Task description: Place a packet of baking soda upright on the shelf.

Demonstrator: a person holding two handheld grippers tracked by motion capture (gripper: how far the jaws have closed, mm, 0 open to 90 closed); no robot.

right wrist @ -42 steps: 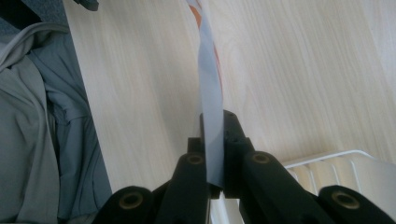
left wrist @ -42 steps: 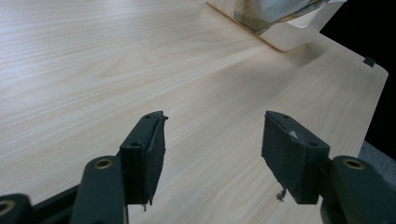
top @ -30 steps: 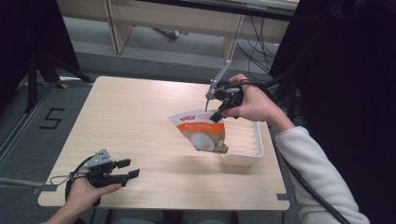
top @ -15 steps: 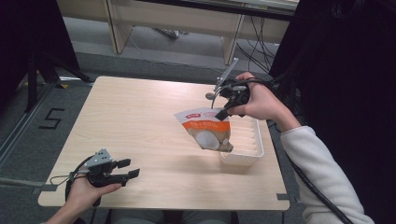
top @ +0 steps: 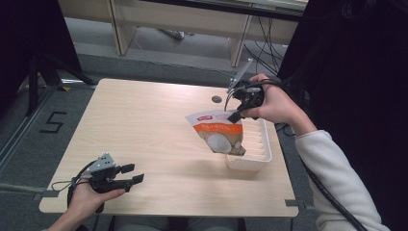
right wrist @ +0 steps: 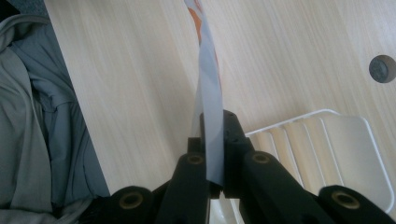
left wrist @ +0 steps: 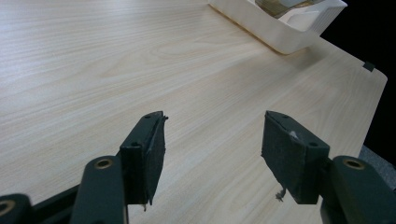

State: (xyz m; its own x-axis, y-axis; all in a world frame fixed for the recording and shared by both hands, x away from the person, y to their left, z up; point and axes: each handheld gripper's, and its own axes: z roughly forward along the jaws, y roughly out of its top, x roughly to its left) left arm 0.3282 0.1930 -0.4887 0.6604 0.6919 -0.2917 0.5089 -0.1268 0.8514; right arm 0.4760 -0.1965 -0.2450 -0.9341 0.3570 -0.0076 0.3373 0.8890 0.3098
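My right gripper (top: pixel 234 116) is shut on the top edge of an orange and white snack bag (top: pixel 219 134), which hangs tilted over the left rim of a white ribbed tray (top: pixel 263 155). In the right gripper view the bag's thin edge (right wrist: pixel 208 107) runs up between the closed jaws, with the tray (right wrist: pixel 369 154) to the right. My left gripper (top: pixel 132 174) rests low at the table's front left corner, open with nothing between its pads (left wrist: pixel 147 151). The left gripper view shows the tray (left wrist: pixel 275 35) far ahead with the bag's lower end (left wrist: pixel 278 5) in it.
The light wooden table (top: pixel 144 125) has a round cable hole (top: pixel 216 99) behind the bag. Dark cables trail off the far right edge. A grey garment (right wrist: pixel 32 116) lies beside the table in the right gripper view. A floor marking "5" (top: pixel 53 122) lies to the left.
The right hand has carried the bag a little to the right, closer over the tray. The left hand and its gripper have stayed where they were.
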